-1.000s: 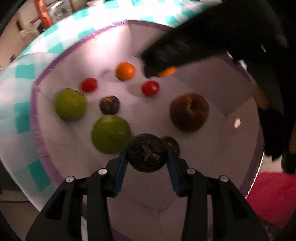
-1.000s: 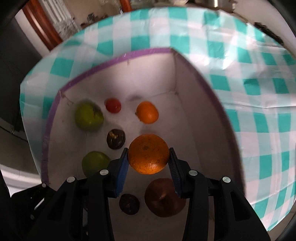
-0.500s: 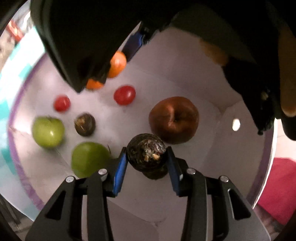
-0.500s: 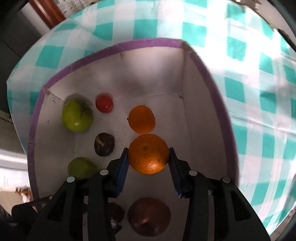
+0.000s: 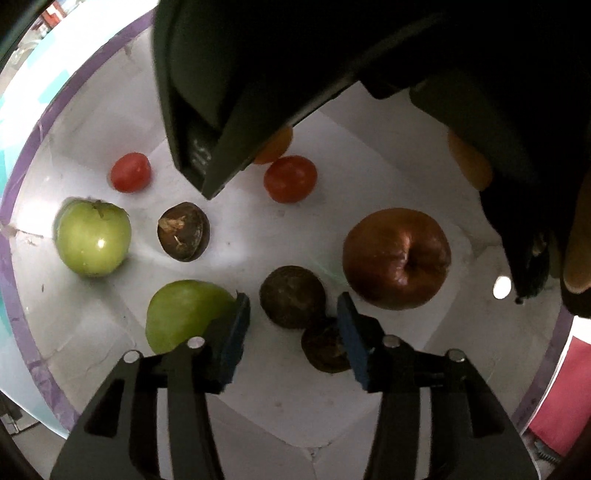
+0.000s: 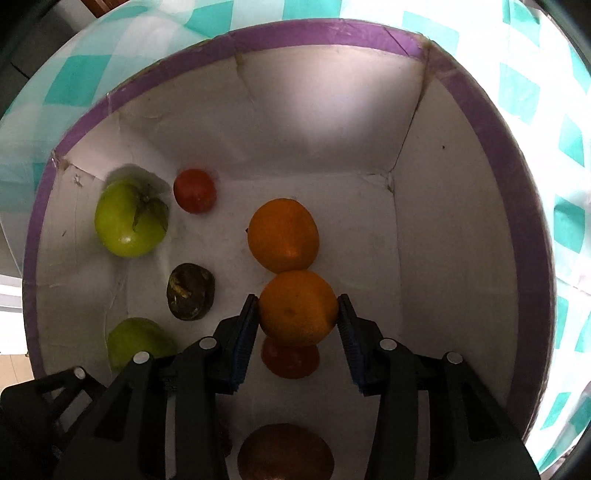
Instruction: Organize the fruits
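A white box with a purple rim (image 6: 332, 35) holds several fruits. My left gripper (image 5: 293, 321) points down into it and its jaws are opening. A dark brown fruit (image 5: 291, 297) lies on the box floor between the blue pads, with a gap on each side. A second dark fruit (image 5: 323, 350) lies just behind it. My right gripper (image 6: 297, 314) holds an orange (image 6: 297, 306) low over a red tomato (image 6: 290, 360). Its jaws are opening, but both pads still touch the orange's sides. Another orange (image 6: 282, 234) rests just beyond.
Two green apples (image 5: 92, 238) (image 5: 184, 314), a third dark fruit (image 5: 183, 232), two tomatoes (image 5: 131, 172) (image 5: 290, 178) and a red-brown apple (image 5: 395, 258) lie on the floor. The right gripper's black body (image 5: 258, 74) fills the top of the left view. Teal check cloth (image 6: 535, 92) surrounds the box.
Both grippers have sunk deeper into the box. The left jaws have parted and the dark fruit now lies free between them. The right gripper's body has moved across the left view.
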A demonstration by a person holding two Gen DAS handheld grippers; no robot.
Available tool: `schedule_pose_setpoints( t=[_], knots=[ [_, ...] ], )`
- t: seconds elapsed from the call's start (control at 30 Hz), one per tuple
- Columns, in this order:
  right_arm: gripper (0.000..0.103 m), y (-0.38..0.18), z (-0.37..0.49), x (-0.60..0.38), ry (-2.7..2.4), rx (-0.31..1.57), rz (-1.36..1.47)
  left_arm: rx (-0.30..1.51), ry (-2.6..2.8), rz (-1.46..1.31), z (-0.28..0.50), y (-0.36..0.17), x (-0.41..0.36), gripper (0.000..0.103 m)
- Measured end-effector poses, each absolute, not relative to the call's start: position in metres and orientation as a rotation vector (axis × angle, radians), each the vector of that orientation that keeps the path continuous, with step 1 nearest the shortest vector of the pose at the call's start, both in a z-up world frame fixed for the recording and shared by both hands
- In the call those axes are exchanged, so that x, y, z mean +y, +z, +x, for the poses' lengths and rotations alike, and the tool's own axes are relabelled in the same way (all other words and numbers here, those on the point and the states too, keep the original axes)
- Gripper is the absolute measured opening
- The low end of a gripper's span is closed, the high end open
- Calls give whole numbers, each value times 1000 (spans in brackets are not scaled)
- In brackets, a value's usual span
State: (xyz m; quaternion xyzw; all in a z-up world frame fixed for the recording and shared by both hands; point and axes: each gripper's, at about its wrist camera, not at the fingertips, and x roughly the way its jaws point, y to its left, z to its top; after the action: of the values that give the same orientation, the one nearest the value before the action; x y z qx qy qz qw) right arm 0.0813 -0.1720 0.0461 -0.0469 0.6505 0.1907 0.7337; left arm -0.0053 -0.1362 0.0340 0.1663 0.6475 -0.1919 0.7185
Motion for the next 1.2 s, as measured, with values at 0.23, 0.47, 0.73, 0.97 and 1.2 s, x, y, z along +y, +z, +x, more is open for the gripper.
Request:
schedule_pose_setpoints(
  t=[0.23,0.47,0.73,0.97,1.2],
  knots=[
    [57,52,81,-174,431,1421,-73,1380,-396,385,-6,44,-134,69],
    [79,83,57,-177,480,1392,15,1269,-444,319,-22,75,-133,81],
    [87,153,16,-223,412,1173,212,991,-584,188,-64,151,-102,101],
    [87,167,-33,-237,176,1096,126,980,-297,30,-43,178,-41,101],
    [87,131,-58,-207,156,1170,43,1109,-149,17,-27,166,-26,101]
  ],
)
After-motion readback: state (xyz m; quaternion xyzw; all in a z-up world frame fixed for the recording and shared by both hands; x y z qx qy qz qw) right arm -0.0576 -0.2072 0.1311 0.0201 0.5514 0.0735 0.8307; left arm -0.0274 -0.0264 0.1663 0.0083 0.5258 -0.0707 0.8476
